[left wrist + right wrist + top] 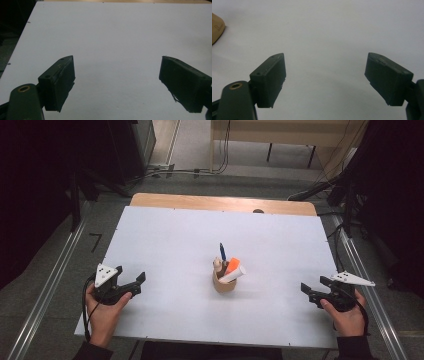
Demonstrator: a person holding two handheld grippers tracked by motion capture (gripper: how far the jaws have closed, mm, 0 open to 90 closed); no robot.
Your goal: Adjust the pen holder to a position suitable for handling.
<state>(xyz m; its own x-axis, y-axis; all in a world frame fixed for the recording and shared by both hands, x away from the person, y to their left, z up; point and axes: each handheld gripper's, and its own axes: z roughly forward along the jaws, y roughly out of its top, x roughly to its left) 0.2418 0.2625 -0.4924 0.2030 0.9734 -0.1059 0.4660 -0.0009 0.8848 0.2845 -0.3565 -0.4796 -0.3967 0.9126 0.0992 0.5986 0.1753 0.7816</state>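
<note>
A small tan cup [224, 284] stands upright near the middle of the white table [165, 245]. It holds a blue pen [222, 252], an orange item [232, 266], a white tube [234, 273] and a pale wooden piece [217, 265]. My left gripper [131, 281] rests near the front left corner, held by a hand, jaws wide open and empty [117, 75]. Over by the front right edge my right gripper [315, 290] is open too, with bare table between its jaws [325, 75]. The cup's edge [217, 27] shows at the far left of the right gripper view.
A strip of wooden tabletop [200, 201] shows beyond the white sheet's far edge. Metal rails [50, 280] run along both sides on the grey floor. Dark stands and cables [165, 170] lie at the back. A desk [280, 132] stands further behind.
</note>
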